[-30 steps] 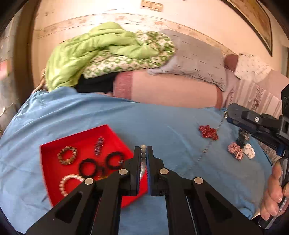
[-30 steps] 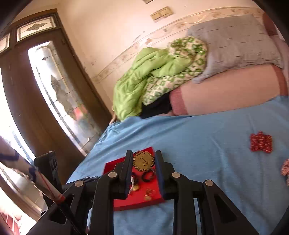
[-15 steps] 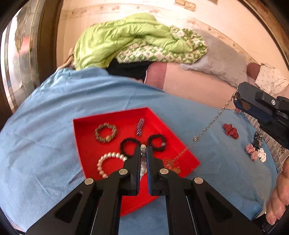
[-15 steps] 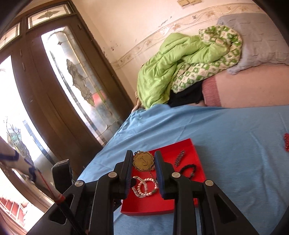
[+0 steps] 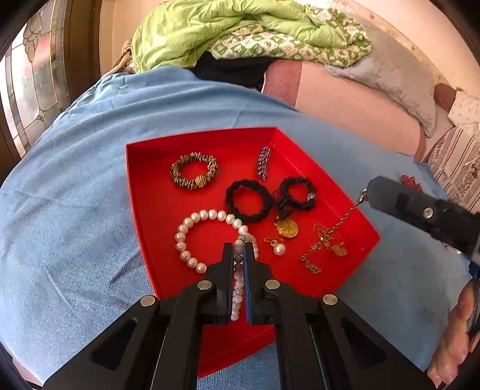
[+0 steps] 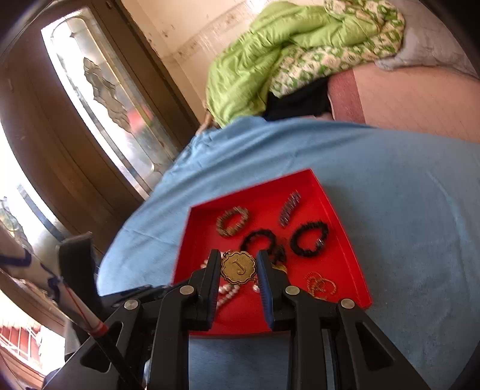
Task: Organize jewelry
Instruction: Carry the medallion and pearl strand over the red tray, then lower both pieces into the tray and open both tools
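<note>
A red tray (image 5: 150, 192) lies on the blue bedsheet (image 5: 75, 210). It holds a pearl bracelet (image 5: 192, 222), two black bands (image 5: 249, 201), a leopard-print bracelet (image 5: 193, 169), a gold coin pendant (image 5: 286, 228) and a gold chain pile (image 5: 327, 243). My left gripper (image 5: 238, 249) is shut on a pearl and grey bead strand (image 5: 238, 279) above the tray's near part. My right gripper (image 6: 238, 264) is shut on a gold "J" medallion (image 6: 239, 267) over the tray (image 6: 336, 216); its chain hangs down into the tray. The right gripper also shows in the left wrist view (image 5: 420, 213).
Pillows and a green quilt (image 5: 225, 27) are piled at the bed's far end. Red beaded pieces (image 5: 411, 181) lie on the sheet right of the tray. A glass-paned door (image 6: 99, 99) stands to the left.
Both grippers have moved left and closer over the red tray with their jewelry still held. The medallion's chain now rests in the tray.
</note>
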